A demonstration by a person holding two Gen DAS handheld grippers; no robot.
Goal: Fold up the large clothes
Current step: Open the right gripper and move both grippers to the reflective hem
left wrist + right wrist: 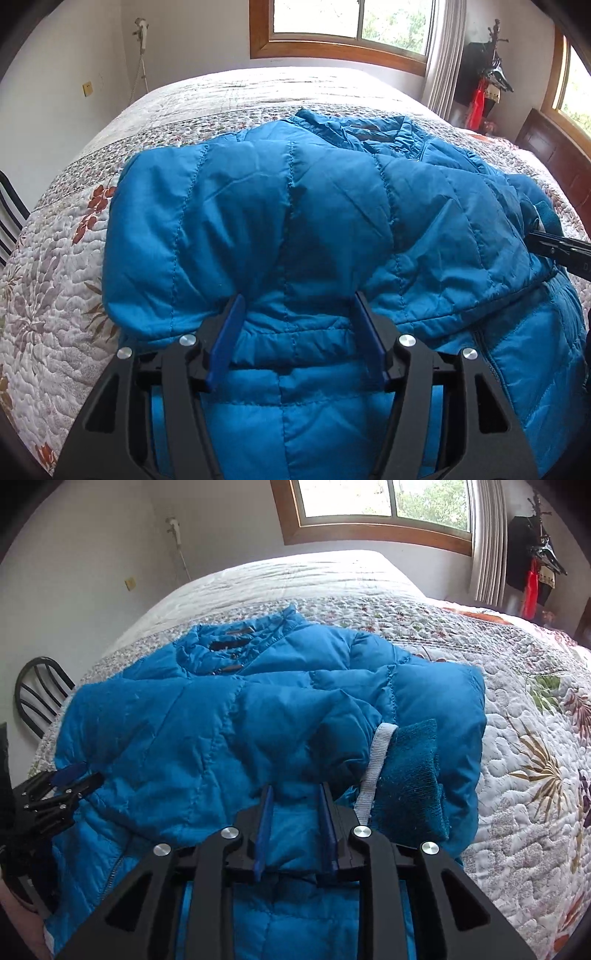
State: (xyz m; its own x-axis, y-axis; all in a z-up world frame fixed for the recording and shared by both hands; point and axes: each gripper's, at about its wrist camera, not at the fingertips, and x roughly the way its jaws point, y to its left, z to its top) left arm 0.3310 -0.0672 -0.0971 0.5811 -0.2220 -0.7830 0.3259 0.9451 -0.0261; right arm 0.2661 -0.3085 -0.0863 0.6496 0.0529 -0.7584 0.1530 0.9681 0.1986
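Note:
A bright blue quilted puffer jacket lies folded over itself on the bed, collar toward the far side. My left gripper has its jaws wide apart, and a thick fold of the jacket's near left edge sits loosely between them. My right gripper is narrow and pinches a fold of the jacket at its near right edge. Just right of it lie a teal knit cuff and a grey strap. Each gripper shows at the edge of the other's view: the left gripper and the right gripper.
A floral quilted bedspread covers the wide bed, with bare quilt to the right and beyond the jacket. A black chair stands off the left side. A dark headboard and a coat rack are at the right, below the windows.

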